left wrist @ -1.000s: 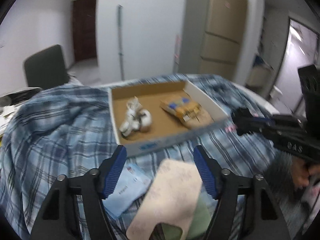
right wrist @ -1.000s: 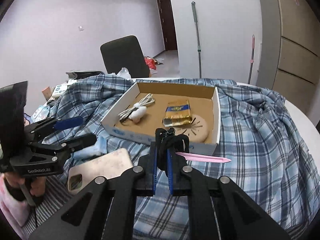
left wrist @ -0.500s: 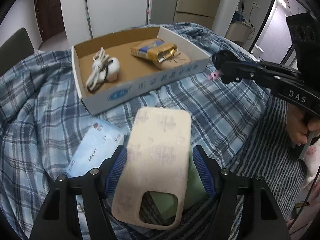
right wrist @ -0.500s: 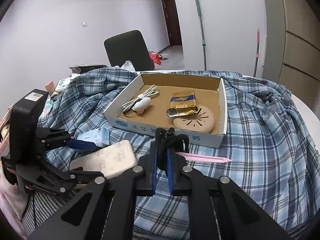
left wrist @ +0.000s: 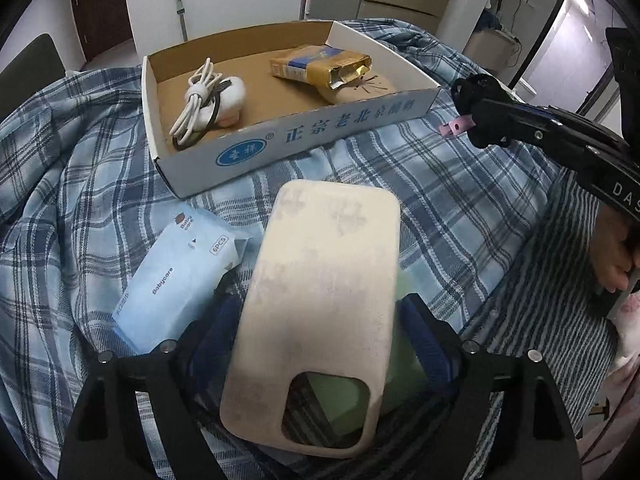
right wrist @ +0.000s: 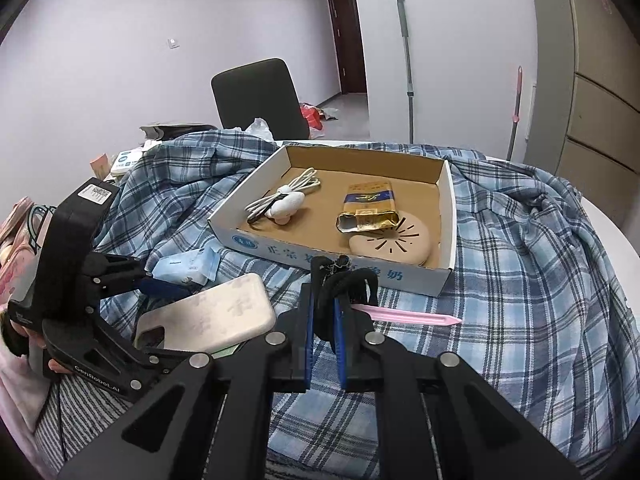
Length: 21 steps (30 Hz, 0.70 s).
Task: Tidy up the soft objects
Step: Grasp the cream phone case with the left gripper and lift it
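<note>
Partly done, judging by the layout: already inside the cardboard box (right wrist: 448, 204) lie a bundled white cable (left wrist: 204, 98), a gold-and-blue packet (left wrist: 320, 66) and a round tan pad (right wrist: 390, 240). Still outside on the plaid cloth (right wrist: 520, 264) covering the desk: a beige phone case (left wrist: 324, 288), a blue wipes pack (left wrist: 176, 280) just beside it, and a green item, mostly hidden, under the case.

Left tool (left wrist: 316, 332): spread wide around the phone case near its camera cutout, blue pads on either side; cannot tell whether touching or gripping yet. Case lying flat in front of the box, long axis running away from the tool toward the box, cutout end nearest the tool.

Right tool (right wrist: 324, 332): clamped nearly closed on a black hair tie (right wrist: 344, 280) with a pink clip (right wrist: 404, 315) jutting out to the right, held above the cloth, just short of the box's front wall. Likely next into the box.
</note>
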Available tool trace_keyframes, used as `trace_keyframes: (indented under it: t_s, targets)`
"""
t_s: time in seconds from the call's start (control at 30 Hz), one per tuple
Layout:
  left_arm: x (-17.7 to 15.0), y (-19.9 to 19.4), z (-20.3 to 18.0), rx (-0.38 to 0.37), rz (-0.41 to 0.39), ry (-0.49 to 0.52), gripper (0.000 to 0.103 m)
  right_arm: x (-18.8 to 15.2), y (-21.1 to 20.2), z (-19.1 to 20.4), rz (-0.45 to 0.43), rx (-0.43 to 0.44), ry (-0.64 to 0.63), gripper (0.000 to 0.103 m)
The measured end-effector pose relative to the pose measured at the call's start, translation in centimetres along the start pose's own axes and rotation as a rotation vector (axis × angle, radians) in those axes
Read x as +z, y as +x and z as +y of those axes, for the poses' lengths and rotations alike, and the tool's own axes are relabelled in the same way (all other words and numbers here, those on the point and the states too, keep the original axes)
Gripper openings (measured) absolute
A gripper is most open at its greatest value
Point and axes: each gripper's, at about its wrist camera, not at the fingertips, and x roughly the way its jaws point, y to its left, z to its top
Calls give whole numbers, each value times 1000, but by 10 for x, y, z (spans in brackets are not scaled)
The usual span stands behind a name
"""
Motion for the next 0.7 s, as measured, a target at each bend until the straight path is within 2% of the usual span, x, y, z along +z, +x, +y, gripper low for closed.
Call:
trace_keyframes:
  t_s: [0.03,0.07,0.3,0.47,0.5,0.57,0.6,0.63,0.7]
  targets:
    - [0,0,0,2,0,2,85,0,0,0,1,-1,0,8]
    - [0,0,-1,3,-1,4,79,0,1,0,2,-2,1,8]
    - [-2,-7,-4,22,-39,23,78,0,2,0,1,-13,3,8]
    - [-1,-23,-16,40,-141,77,76,-1,0,0,-17,-32,1,8]
    - [0,-27,-18,43,-164,77,67,-1,-1,0,-21,-33,-3,8]
    - [0,-30,-18,12,-175,92,39,-1,-1,1,-19,-35,-10,8]
    - [0,-27,-17,-38,-138,84,39,-1,-1,2,-18,-34,-10,8]
    - [0,-24,-17,-49,-116,73,39,-1,0,2,-16,-33,-11,8]
    - [0,-17,-18,1,-95,88,40,-2,1,3,-12,-34,-15,8]
